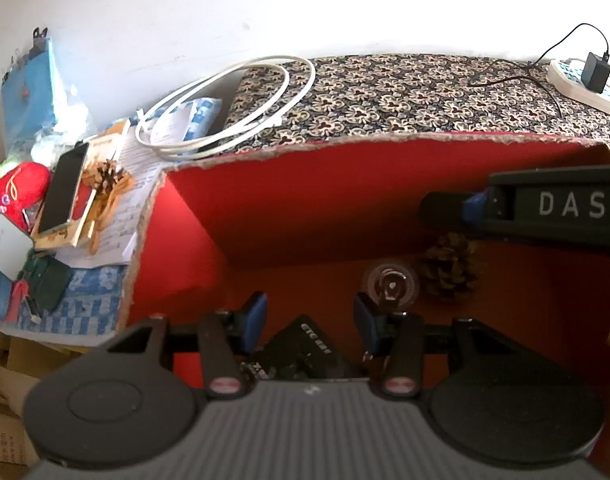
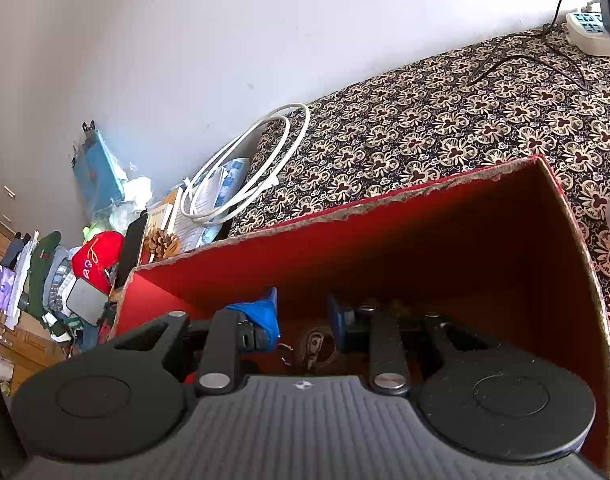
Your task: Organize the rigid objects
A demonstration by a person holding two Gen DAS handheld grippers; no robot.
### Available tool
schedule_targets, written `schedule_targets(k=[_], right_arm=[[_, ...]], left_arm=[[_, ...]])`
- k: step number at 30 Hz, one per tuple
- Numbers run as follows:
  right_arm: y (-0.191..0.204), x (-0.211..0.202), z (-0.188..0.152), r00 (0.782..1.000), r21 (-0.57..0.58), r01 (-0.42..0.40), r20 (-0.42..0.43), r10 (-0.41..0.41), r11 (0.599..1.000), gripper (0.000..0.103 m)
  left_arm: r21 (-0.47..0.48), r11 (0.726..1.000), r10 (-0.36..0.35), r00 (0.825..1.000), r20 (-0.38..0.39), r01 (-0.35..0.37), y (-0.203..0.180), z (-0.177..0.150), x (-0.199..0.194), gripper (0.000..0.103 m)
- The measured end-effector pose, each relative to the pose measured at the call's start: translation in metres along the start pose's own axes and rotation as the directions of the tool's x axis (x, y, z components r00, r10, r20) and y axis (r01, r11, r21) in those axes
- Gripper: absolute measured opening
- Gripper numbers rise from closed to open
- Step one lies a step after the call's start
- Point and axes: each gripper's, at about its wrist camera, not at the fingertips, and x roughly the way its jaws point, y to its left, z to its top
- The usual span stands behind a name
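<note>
A red cardboard box (image 1: 345, 142) stands open on a flower-patterned cloth (image 1: 385, 92). On its floor lie a pine cone (image 1: 449, 270), a clear suction-cup hook (image 1: 391, 284) and a black packet (image 1: 305, 350) with white print. My left gripper (image 1: 311, 320) hangs inside the box, open, above the packet; its blue pads touch nothing. My right gripper (image 2: 303, 318) also reaches into the box (image 2: 385, 204), open, with the suction-cup hook (image 2: 317, 344) showing through the gap. In the left wrist view the right gripper (image 1: 445, 204) enters from the right, above the cone.
Left of the box lie a coiled white cable (image 1: 225, 116), a phone (image 1: 65, 188) on stacked books and papers, a second pine cone (image 1: 109, 176) and a red soft item (image 1: 17, 188). A power strip with a black adapter (image 1: 585, 80) sits far right by the wall.
</note>
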Motion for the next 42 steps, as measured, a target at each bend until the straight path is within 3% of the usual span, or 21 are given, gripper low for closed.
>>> schedule_targets(k=[42], right_arm=[[-0.002, -0.0048, -0.0028, 0.979, 0.044, 0.183, 0.083, -0.186, 0.982, 0.014]], left_arm=[[-0.007, 1.0, -0.019, 1.0, 0.023, 0.019, 0.0031, -0.0006, -0.0033, 0.052]])
